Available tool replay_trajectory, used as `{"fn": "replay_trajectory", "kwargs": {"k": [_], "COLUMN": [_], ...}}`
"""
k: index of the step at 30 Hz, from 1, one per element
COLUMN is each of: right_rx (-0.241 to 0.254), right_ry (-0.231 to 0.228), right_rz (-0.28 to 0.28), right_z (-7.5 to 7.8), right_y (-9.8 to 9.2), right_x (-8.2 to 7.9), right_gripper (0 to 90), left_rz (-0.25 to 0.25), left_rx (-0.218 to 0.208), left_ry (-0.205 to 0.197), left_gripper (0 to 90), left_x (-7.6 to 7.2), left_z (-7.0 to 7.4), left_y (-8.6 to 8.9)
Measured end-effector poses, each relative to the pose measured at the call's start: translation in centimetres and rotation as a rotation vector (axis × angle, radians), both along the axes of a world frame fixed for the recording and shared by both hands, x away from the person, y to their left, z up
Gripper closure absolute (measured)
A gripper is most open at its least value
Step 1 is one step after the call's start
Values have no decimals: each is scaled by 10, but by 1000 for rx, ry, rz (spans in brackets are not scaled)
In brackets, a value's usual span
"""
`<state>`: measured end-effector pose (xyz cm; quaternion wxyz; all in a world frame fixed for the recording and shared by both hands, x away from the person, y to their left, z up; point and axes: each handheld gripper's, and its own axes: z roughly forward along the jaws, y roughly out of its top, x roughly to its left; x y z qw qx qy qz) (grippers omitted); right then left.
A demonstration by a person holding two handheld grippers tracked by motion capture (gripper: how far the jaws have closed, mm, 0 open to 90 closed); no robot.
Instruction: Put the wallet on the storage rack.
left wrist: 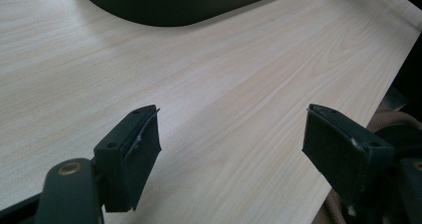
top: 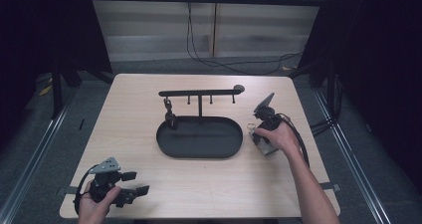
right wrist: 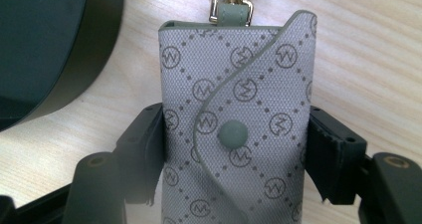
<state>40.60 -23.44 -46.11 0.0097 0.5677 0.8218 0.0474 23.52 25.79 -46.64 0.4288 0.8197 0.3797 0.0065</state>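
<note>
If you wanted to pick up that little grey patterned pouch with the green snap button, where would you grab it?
Across its long flat sides, near the middle, level with the green snap button. The grey patterned key pouch lies flat on the light wooden table, and its straight parallel edges suit two flat pads. The right gripper comes from the end opposite the gold clasp and is shut on it there.
</note>
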Motion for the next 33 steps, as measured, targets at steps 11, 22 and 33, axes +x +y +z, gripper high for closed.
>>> {"fn": "replay_trajectory", "kwargs": {"k": [11,22,33], "right_rx": [59,71,71], "right_ry": [-12,-50,-73], "right_rz": [-21,-30,-30], "right_z": [9,19,42], "right_y": [-9,-15,-20], "right_x": [-3,-8,-11], "right_gripper": [329,330,331], "left_rz": [6,3,2], "left_rx": [-5,-4,0], "left_ry": [8,7,14], "left_gripper": [219,214,214], "left_x": [2,2,2], "left_z": [0,-1,-2], "left_y": [1,1,-1]}}
